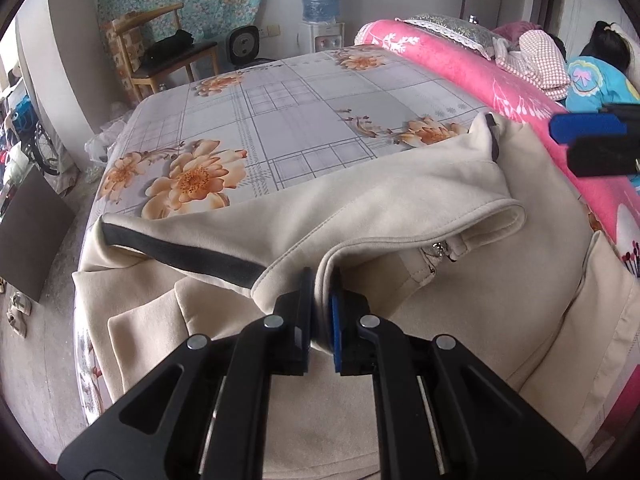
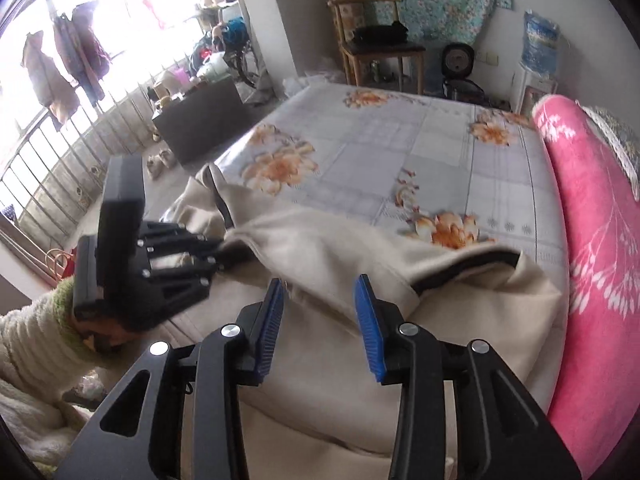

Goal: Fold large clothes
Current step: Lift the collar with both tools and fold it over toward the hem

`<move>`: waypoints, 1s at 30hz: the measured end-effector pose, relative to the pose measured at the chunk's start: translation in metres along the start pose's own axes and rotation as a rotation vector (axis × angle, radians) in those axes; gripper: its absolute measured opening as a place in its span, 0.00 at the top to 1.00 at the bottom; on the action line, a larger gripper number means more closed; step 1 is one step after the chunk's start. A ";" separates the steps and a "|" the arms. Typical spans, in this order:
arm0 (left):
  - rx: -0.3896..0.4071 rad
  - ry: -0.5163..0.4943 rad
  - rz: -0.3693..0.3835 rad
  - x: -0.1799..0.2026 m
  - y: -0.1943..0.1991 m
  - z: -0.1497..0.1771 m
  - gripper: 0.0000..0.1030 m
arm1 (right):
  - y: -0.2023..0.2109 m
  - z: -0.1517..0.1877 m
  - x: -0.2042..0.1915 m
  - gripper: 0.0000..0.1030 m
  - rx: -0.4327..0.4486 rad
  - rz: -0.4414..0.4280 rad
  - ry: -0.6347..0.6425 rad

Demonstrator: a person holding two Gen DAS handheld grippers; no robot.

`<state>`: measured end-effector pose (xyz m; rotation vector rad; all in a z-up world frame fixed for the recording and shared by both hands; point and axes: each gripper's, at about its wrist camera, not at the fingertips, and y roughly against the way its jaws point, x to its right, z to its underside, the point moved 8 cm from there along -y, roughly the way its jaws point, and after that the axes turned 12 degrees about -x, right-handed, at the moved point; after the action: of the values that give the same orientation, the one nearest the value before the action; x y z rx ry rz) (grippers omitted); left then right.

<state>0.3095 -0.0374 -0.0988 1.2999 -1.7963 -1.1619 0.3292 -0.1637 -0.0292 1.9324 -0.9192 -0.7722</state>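
The cream zip-up jacket [image 1: 400,200] lies crumpled on the near part of the bed [image 1: 280,120], between its left edge and the pink blanket [image 1: 460,68] along the right. One panel is turned over, showing a dark stripe [image 1: 180,250], but no tidy fold shows yet; I judge the folding barely begun, with the flattening, the sleeves and the final folds all left.

The left claw [image 1: 322,312] is clenched on a raised ridge of the jacket's cloth. The right claw [image 2: 320,320] stands released above the fabric, nothing between its blue pads.

Counted: one jacket, two claws, one bed, one pink blanket, one wooden chair [image 1: 160,52], one water dispenser [image 1: 320,12].
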 end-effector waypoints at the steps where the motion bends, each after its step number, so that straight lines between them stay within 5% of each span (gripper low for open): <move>1: -0.001 0.009 0.017 0.000 0.002 0.001 0.92 | -0.006 -0.010 -0.001 0.64 0.005 0.005 0.002; 7: -0.001 0.053 0.139 -0.012 0.037 0.023 0.88 | -0.101 -0.013 0.009 0.66 -0.167 -0.052 -0.074; 13: 0.126 0.114 0.251 -0.020 0.079 0.003 0.88 | -0.105 0.012 -0.005 0.66 -0.153 -0.044 -0.050; 16: 0.098 0.134 0.250 -0.009 0.055 -0.025 0.87 | -0.105 0.014 -0.006 0.66 -0.141 -0.027 -0.064; 21: -0.091 0.144 0.143 -0.006 -0.025 -0.017 0.87 | -0.087 0.013 -0.002 0.66 -0.134 -0.029 -0.070; 25: -0.056 0.151 0.152 -0.008 -0.025 -0.009 0.87 | -0.067 -0.001 0.026 0.66 -0.053 0.036 -0.110; 30: -0.043 0.161 0.191 -0.011 -0.024 -0.007 0.87 | -0.090 0.007 0.053 0.76 -0.108 0.068 -0.132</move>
<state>0.3286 -0.0315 -0.1180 1.1359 -1.7266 -0.9591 0.3802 -0.1768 -0.1196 1.7648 -0.9967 -0.8992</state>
